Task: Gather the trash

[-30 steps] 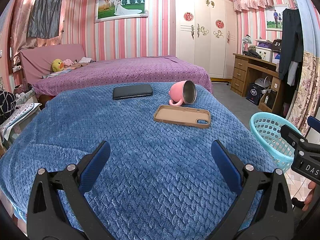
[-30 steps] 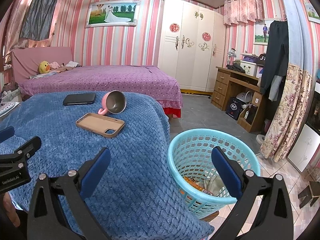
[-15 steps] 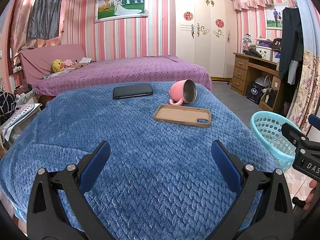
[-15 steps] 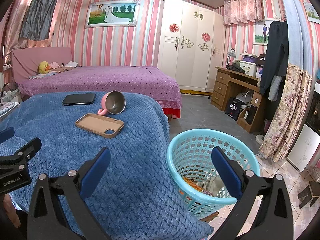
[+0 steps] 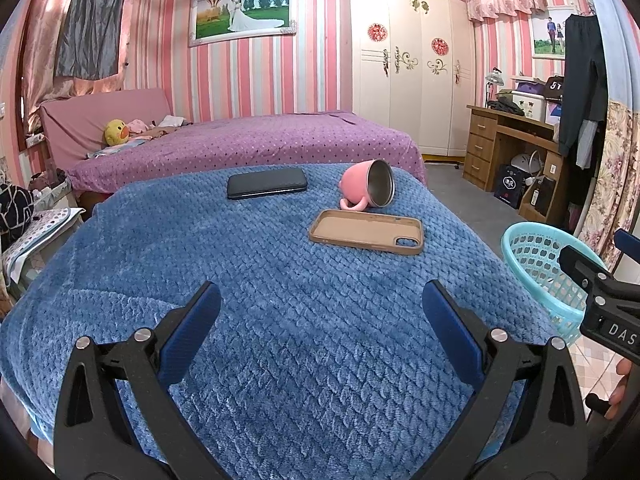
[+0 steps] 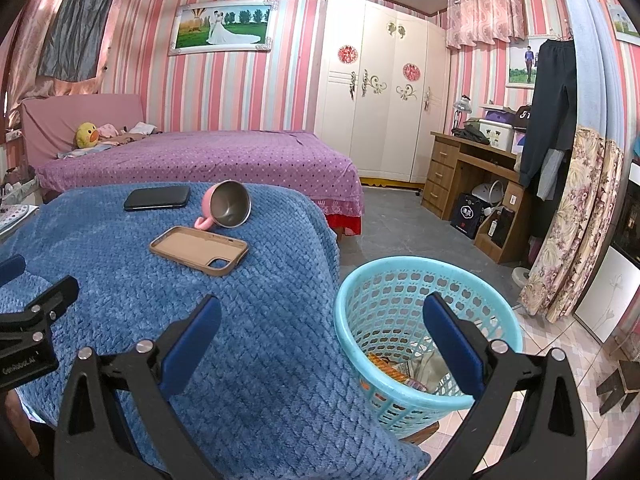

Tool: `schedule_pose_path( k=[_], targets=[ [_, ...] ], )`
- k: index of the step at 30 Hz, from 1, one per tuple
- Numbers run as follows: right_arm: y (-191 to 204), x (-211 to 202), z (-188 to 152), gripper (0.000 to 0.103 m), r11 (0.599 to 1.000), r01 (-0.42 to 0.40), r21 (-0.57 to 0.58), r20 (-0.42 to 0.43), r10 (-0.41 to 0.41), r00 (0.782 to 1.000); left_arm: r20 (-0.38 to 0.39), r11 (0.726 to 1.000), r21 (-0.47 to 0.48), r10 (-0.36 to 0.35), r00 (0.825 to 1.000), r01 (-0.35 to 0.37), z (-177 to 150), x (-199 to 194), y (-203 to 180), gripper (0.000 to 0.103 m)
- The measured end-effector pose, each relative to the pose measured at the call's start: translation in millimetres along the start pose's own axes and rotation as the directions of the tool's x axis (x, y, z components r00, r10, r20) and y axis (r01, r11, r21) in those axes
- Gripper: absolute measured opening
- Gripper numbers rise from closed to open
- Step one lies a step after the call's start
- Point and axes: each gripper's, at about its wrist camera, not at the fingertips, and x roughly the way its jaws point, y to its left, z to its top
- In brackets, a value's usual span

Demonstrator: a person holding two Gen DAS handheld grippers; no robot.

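A turquoise plastic basket (image 6: 400,300) stands on the floor at the right edge of the blue-blanketed table (image 6: 240,340); wrappers and paper (image 6: 400,368) lie in its bottom. It also shows in the left wrist view (image 5: 536,256). My right gripper (image 6: 322,332) is open and empty, hovering over the table's right edge and the basket's rim. My left gripper (image 5: 322,320) is open and empty above the near part of the blanket (image 5: 280,300). No loose trash shows on the blanket.
A tan phone case (image 5: 366,232), a tipped pink mug (image 5: 366,188) and a black phone (image 5: 266,183) lie on the far part of the blanket. A purple bed (image 5: 260,140), white wardrobe (image 5: 408,72) and wooden desk (image 5: 508,140) stand behind.
Both grippers have stayed open and empty. The views shifted only slightly; the basket sits a little lower and further right in the left wrist view.
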Motion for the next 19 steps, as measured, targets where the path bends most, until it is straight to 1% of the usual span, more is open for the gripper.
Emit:
schedule_pose_path(
  k=[19],
  targets=[
    [0.6,1.2,0.0,0.098,1.0,0.0,0.001,-0.002,0.0,1.0,0.007,1.0,-0.012,0.001,1.0,-0.001,2.2,-0.6,4.5,0.098]
  ],
)
